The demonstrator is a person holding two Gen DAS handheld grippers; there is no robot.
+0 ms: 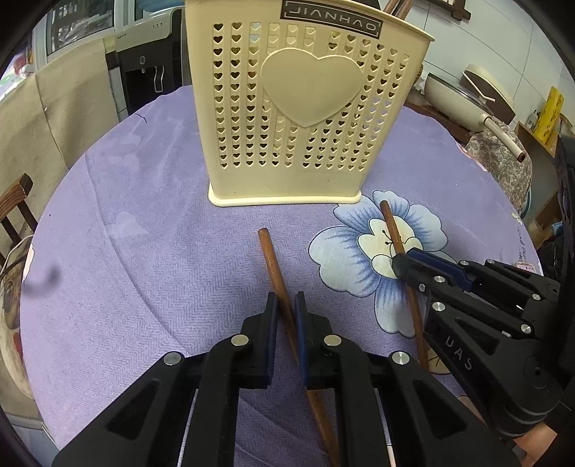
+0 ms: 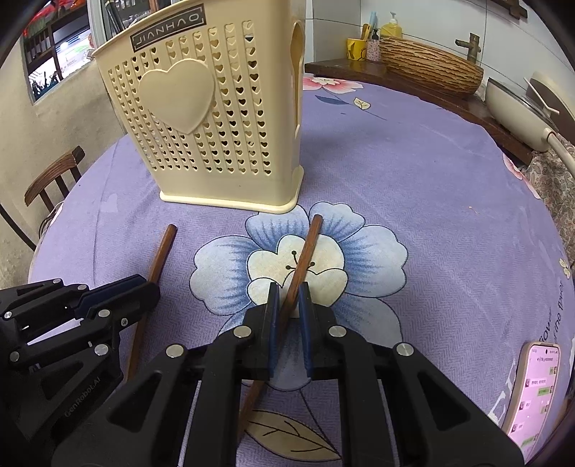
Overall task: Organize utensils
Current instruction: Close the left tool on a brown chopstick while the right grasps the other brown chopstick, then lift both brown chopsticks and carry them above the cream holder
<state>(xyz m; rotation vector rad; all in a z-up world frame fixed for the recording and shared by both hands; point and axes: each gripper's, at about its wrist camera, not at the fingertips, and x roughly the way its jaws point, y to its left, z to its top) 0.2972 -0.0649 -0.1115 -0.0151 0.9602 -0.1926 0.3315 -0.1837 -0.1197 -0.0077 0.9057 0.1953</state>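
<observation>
Two black claws work side by side over a round table (image 2: 413, 186) draped in a lavender flower-print cloth. The left claw (image 1: 286, 305) straddles one brown wooden chopstick (image 1: 275, 266); its blue-padded fingers sit narrowly apart around the stick, which lies flat on the cloth. The right claw (image 2: 289, 298) brackets a second brown wooden chopstick (image 2: 305, 251) across the large blue flower in the same way, and whether the pads actually press either stick cannot be told. Just beyond both stands the cream plastic utensil holder with heart-shaped perforations (image 1: 305, 107), where a couple of brown stick ends (image 1: 397, 8) already poke above the rim. The job looks partly done: these two remain to be lifted and dropped in.
</observation>
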